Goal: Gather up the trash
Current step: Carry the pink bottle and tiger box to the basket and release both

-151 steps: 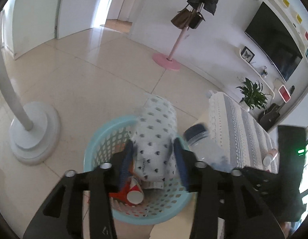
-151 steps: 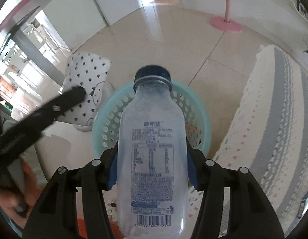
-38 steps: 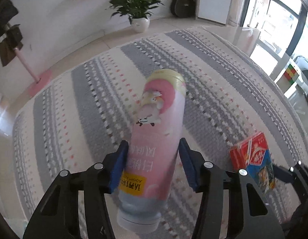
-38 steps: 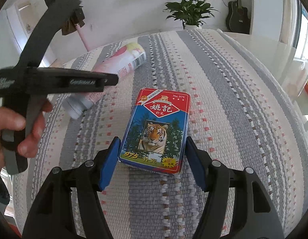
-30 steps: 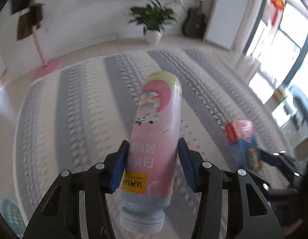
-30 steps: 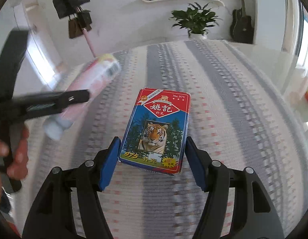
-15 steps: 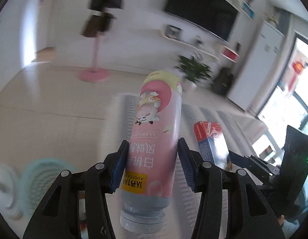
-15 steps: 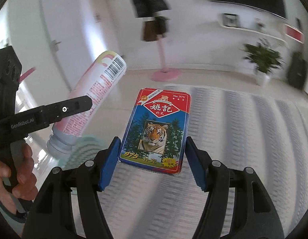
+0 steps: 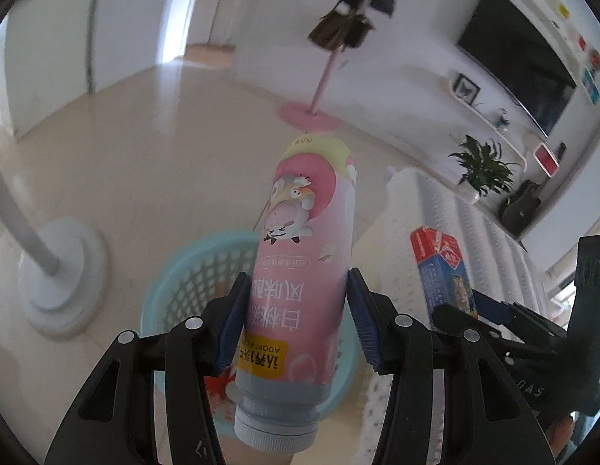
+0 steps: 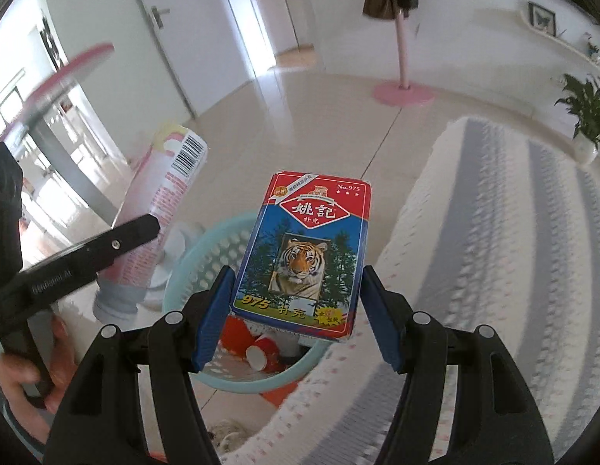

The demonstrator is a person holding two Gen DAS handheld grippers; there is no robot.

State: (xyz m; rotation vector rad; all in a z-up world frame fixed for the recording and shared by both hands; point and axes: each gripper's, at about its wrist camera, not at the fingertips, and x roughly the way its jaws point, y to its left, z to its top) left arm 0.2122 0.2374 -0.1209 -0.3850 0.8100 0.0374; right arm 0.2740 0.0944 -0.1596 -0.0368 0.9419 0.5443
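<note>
Trash fills both of your tools: your left gripper (image 9: 296, 321) pinches a pink bottle (image 9: 304, 255) about its lower body, blue pads pressed to each side, cap end nearest the camera and base pointing away; your right gripper (image 10: 296, 310) clamps a playing-card box (image 10: 304, 252) printed with a tiger, pads flat on its two long edges. A second ago both items hung over the striped table cover; now the view behind them is pale floor tile and a turquoise basket (image 9: 191, 267). That swing has brought both loads to the drop-off, so the carrying part of this round looks nearly done. In the left view the bottle crosses the basket's far rim, its cap end over the near side. In the right view the box's lower edge sits over the basket's opening, where a red paper cup (image 10: 261, 350) already lies, and the striped table cover (image 10: 493, 271) stays just to the right. Neither item touches the basket. Letting go should come next, likely once each piece is squarely above the opening.
</note>
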